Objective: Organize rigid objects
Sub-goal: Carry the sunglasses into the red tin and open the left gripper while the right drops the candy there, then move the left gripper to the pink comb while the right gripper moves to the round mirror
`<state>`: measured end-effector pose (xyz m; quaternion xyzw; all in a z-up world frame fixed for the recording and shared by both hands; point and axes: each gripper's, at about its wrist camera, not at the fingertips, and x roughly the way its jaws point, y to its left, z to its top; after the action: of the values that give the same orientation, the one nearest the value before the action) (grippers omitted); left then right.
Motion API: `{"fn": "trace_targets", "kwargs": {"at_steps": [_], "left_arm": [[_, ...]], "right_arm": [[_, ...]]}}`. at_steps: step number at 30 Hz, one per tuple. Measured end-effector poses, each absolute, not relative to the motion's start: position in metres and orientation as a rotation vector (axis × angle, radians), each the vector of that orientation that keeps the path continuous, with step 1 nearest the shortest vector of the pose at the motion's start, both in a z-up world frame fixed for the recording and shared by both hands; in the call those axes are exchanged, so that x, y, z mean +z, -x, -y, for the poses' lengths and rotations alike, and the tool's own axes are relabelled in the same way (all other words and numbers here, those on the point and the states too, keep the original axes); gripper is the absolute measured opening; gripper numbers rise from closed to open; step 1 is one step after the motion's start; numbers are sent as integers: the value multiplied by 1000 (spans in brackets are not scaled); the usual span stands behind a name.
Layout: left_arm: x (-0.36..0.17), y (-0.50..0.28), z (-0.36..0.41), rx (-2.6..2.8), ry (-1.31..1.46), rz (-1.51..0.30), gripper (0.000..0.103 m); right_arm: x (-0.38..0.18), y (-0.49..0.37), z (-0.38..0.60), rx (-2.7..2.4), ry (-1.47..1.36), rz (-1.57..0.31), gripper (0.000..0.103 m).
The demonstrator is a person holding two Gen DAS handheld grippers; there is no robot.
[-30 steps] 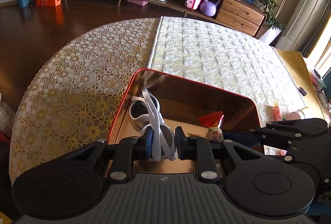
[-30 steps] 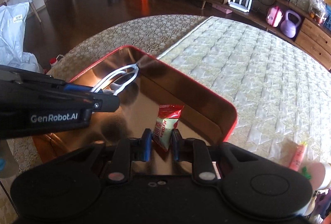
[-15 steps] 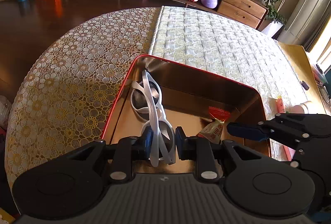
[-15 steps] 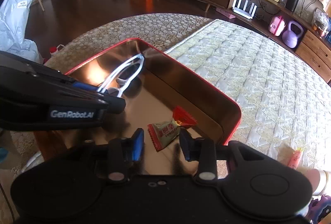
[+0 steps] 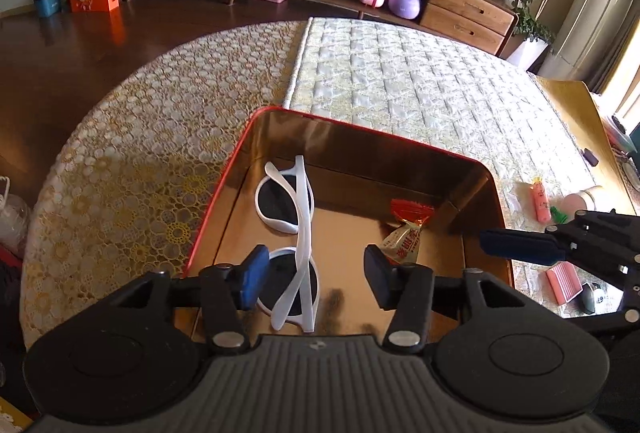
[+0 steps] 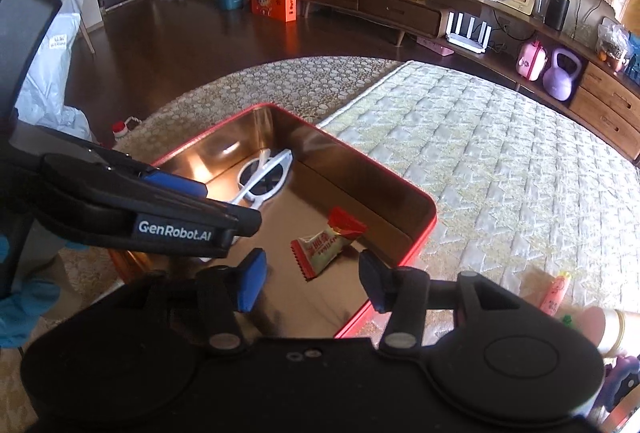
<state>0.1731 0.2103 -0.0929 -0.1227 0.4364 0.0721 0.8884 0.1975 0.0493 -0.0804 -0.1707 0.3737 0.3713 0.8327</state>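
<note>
A red tin box (image 5: 360, 127) with a shiny gold inside sits on the table; it also shows in the right wrist view (image 6: 424, 233). White sunglasses (image 5: 298, 233) lie in its left half, also seen in the right wrist view (image 6: 266, 175). A red-and-cream candy packet (image 5: 404, 231) lies in its right half, in the right wrist view (image 6: 326, 243) too. My left gripper (image 5: 312, 275) is open above the sunglasses. My right gripper (image 6: 310, 283) is open above the packet's near side.
The table has a lace cloth (image 5: 140, 137) on the left and a quilted mat (image 5: 420, 89) on the right. A pink tube (image 5: 540, 199), a pink cup (image 5: 580, 199) and a small pink box (image 5: 564, 283) lie right of the tin.
Both grippers have opened and pulled back. The sunglasses and the candy packet have been let go and now lie in the tin.
</note>
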Motion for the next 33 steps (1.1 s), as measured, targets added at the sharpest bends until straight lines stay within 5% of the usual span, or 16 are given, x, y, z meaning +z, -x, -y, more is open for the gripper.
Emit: {"fn": "trace_targets", "kwargs": {"at_steps": [33], "left_arm": [[-20,-102,-128,71,182,-757,58]], "right_arm": [[-15,-129,82,772,28,-630,89]]}}
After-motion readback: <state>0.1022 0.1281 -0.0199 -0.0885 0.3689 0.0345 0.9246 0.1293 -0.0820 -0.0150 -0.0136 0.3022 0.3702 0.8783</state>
